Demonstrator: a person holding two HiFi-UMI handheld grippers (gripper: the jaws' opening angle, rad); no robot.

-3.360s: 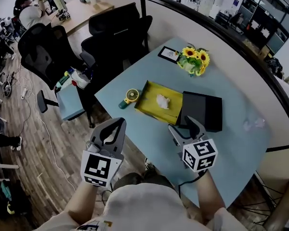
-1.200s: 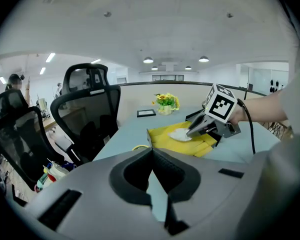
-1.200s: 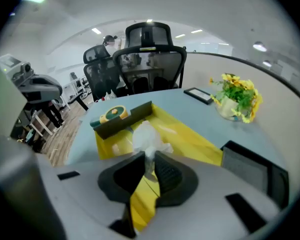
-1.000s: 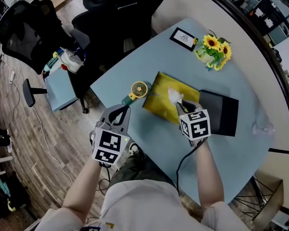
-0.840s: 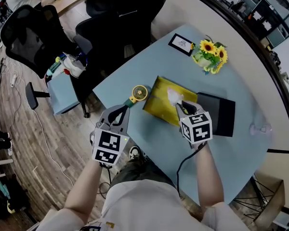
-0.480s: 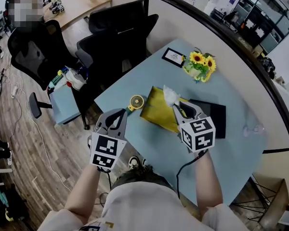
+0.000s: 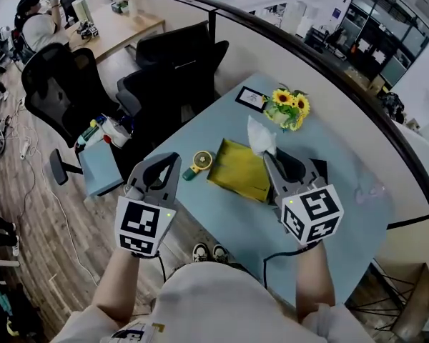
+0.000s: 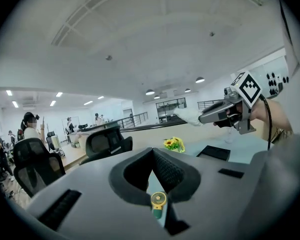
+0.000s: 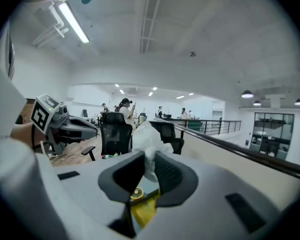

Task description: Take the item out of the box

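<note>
My right gripper (image 7: 267, 153) is shut on a crumpled white paper wad (image 7: 261, 136) and holds it in the air above the far right end of the open yellow box (image 7: 237, 170). In the right gripper view the wad (image 9: 149, 134) sticks up from between the jaws (image 9: 150, 159), with the yellow box (image 9: 142, 210) far below. My left gripper (image 7: 167, 161) hangs shut and empty over the table's near left edge. In the left gripper view its jaws (image 8: 152, 154) meet, and the right gripper (image 8: 224, 111) shows with the wad (image 8: 188, 115).
A black lid (image 7: 311, 168) lies right of the box. A small yellow and green fan (image 7: 197, 163) sits left of it. Sunflowers (image 7: 289, 106) and a framed card (image 7: 252, 98) stand at the far side. Black office chairs (image 7: 168, 66) crowd the table's left end.
My right gripper has risen with the white wad, from inside the yellow box to well above it. The left gripper has stayed shut near the table edge.
</note>
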